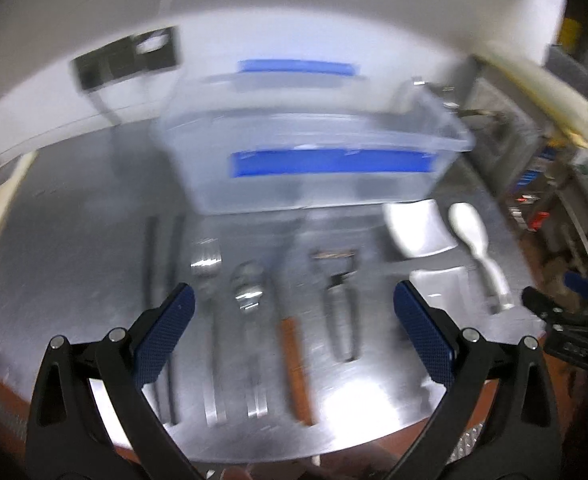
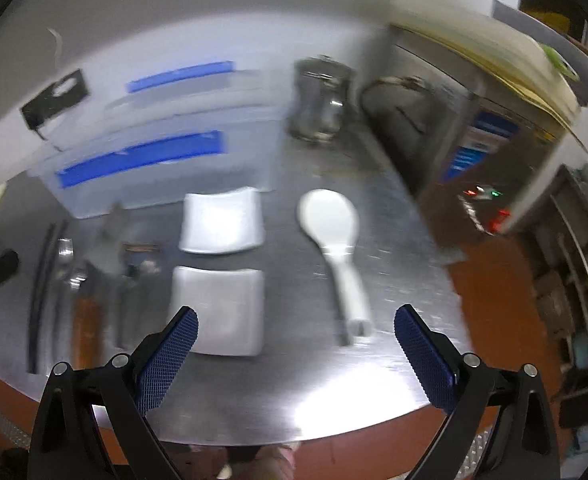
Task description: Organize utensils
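1. Utensils lie side by side on the steel table (image 1: 74,240), handles toward you, likely so each can be taken by its handle; the row sits ahead of and between your left jaws.
2. The clear bin (image 1: 314,160) with blue latches stands beyond the row, open-topped, probably the destination.
3. Two white dishes (image 2: 222,264) lie ahead of your right jaws' inner side; the white rice paddle (image 2: 334,240) lies between them.
4. The peeler (image 1: 340,300), wooden-handled knife (image 1: 294,360), spoon (image 1: 250,300), fork (image 1: 208,280) and chopsticks (image 1: 162,280) run rightmost to leftmost.
5. Your left gripper (image 1: 294,320) and right gripper (image 2: 296,336) hover above the near edge, spread wide, empty.
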Available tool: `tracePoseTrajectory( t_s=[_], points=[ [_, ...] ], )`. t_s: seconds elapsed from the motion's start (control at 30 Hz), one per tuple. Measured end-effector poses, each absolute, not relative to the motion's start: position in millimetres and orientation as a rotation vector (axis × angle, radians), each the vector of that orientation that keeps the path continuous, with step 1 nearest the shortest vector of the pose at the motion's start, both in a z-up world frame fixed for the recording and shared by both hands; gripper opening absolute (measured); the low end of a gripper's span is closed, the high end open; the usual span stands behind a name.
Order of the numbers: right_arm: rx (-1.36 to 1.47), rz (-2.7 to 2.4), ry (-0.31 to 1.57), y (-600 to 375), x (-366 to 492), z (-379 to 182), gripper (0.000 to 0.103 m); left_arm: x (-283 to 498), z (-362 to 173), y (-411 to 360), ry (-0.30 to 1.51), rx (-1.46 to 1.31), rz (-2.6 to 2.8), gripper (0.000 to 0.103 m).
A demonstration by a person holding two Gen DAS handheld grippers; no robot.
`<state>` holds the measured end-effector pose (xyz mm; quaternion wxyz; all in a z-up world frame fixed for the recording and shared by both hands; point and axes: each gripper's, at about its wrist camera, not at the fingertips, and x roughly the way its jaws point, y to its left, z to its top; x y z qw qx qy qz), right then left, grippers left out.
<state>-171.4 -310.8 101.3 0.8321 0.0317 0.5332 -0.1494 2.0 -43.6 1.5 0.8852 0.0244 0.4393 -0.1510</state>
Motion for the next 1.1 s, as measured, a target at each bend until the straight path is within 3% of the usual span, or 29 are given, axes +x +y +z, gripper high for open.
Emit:
tracePoseTrajectory(
  t_s=[0.03,0.1,0.17,0.23,0.3,0.37,0.5,0.57,0.73,0.77,0.8,1.1],
  points=[
    [0.064,-0.324,1.137,-320,-173,98,0.098,4,0,-54,0.914,0.053,-0.343,0.095],
    [0.077,-0.309,1.158,-339,-175,89,0.097,11,-6,-83,0.958,0.042,-0.413,0.084],
    [0.104,-0.27,1.187,-359,-172,76,0.091,18,-14,-113,1.012,0.026,-0.468,0.081],
    [0.123,-0.22,1.236,-377,-164,58,0.069,25,-24,-149,1.057,0.011,-0.542,0.077],
    [0.154,-0.171,1.315,-394,-154,37,0.056,34,-36,-186,1.102,-0.033,-0.584,0.069],
    [0.14,-0.102,1.367,-402,-144,22,0.054,45,-43,-213,1.137,-0.084,-0.607,0.069],
    [0.118,-0.003,1.418,-407,-129,4,0.051,65,-60,-260,1.231,-0.151,-0.605,0.053],
    [0.134,0.008,1.46,-412,-122,-8,0.045,65,-63,-268,1.255,-0.147,-0.585,0.052],
    [0.175,0.031,1.492,-412,-114,-17,0.04,82,-73,-275,1.357,-0.211,-0.589,0.052],
    [0.182,0.02,1.499,-414,-112,-17,0.037,85,-75,-280,1.37,-0.212,-0.604,0.052],
    [0.182,0.015,1.504,-417,-112,-18,0.025,87,-76,-284,1.38,-0.207,-0.62,0.052],
    [0.603,0.11,1.488,-454,-132,6,0.024,87,-109,-328,1.553,-0.231,-0.776,0.052]
  ],
)
